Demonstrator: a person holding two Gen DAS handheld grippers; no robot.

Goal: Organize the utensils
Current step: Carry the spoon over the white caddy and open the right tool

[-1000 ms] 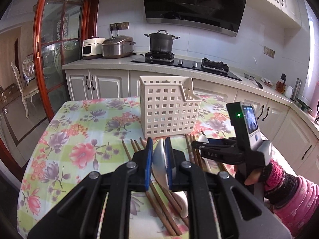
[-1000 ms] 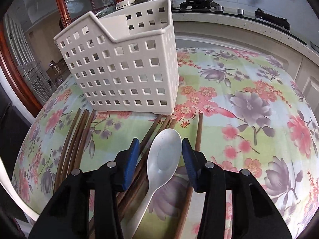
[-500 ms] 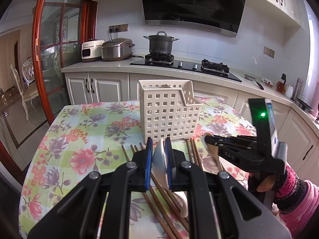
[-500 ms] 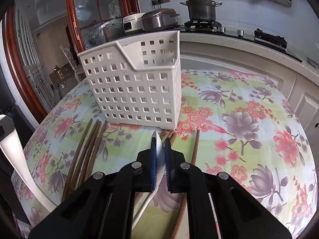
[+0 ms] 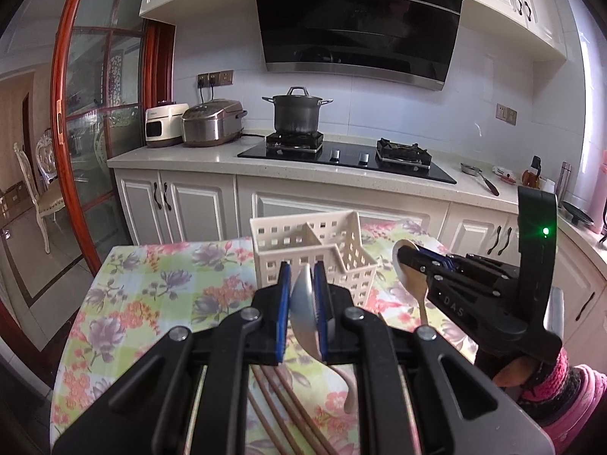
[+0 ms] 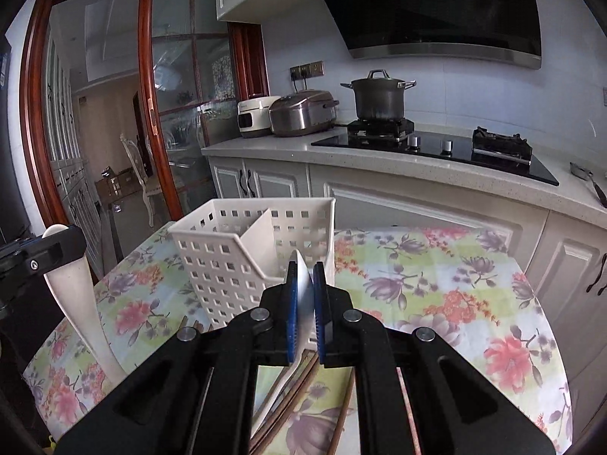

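Note:
A white perforated utensil basket with two compartments stands on the floral table; it also shows in the right wrist view. My left gripper is shut on the bowl of a white spoon, held above the table with its handle hanging down. My right gripper is shut on a second white spoon, just in front of the basket. The right gripper shows in the left wrist view with its spoon. The left spoon's handle shows in the right wrist view.
Several brown chopsticks lie on the floral tablecloth below the grippers; some show in the right wrist view. Behind the table stand white cabinets, a counter with a stove and pot, and a rice cooker.
My right gripper closed on its spoon and lifted it. Both grippers have risen from the table with their spoons, so the basket now sits lower in both views.

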